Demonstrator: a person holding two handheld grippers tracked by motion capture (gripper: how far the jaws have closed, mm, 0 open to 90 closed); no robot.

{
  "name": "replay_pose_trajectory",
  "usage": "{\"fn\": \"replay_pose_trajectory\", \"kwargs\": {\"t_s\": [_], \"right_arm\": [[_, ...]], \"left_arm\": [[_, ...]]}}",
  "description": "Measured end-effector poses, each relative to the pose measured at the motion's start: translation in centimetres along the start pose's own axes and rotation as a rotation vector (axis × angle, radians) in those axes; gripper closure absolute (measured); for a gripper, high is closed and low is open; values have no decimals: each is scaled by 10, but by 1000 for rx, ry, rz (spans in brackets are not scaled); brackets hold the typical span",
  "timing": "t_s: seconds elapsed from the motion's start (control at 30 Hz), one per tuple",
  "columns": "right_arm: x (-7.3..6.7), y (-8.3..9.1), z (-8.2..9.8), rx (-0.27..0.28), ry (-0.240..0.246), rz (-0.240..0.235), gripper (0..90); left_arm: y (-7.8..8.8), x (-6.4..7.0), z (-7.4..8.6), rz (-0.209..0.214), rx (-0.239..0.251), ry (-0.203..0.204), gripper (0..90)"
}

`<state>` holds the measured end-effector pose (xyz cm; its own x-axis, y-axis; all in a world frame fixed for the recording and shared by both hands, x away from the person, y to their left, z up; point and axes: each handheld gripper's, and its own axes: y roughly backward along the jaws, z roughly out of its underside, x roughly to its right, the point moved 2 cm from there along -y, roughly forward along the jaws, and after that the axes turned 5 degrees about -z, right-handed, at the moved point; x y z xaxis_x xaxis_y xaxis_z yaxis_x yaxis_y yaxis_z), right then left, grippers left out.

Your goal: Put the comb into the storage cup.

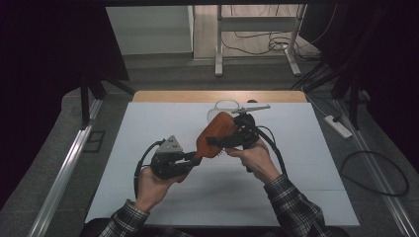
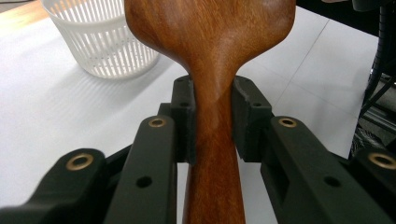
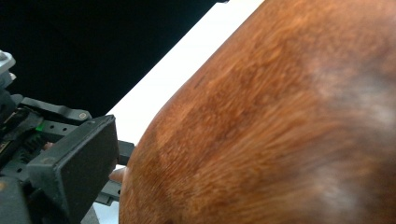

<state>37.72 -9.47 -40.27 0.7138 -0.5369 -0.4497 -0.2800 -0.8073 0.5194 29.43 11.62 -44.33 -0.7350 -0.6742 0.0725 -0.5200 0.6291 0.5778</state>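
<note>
High view: left gripper clamps the neck of a wooden spoon held above the white table, while right gripper brackets its bowl, grip unclear; best to keep the left clamp firm until the right holds securely.

No readable text, label, brand, number or sign anywhere.

Wooden spatula blade overruns the top, right and bottom edges in the right gripper view and is blurred up close; only one of the right gripper's fingers is visible there (grip undeterminable). White basket is partly hidden behind the blade in the high view.
</note>
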Motion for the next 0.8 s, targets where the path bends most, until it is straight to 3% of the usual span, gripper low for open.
{"fn": "replay_pose_trajectory", "kwargs": {"t_s": [0.13,0.3,0.43,0.7,0.8], "right_arm": [[0,-1,-1,7,-13,2,64],[1,-1,-2,25,-41,-18,223],[5,2,-2,27,-102,-88,306],[11,6,-2,24,-165,-196,451],[11,6,-1,19,-164,-209,482]], "left_arm": [[1,0,0,-7,6,0,726],[0,-1,1,1,2,7,726],[0,-1,1,1,3,5,725],[-6,0,3,8,-31,-12,725],[-9,1,4,14,-43,-16,725]]}}
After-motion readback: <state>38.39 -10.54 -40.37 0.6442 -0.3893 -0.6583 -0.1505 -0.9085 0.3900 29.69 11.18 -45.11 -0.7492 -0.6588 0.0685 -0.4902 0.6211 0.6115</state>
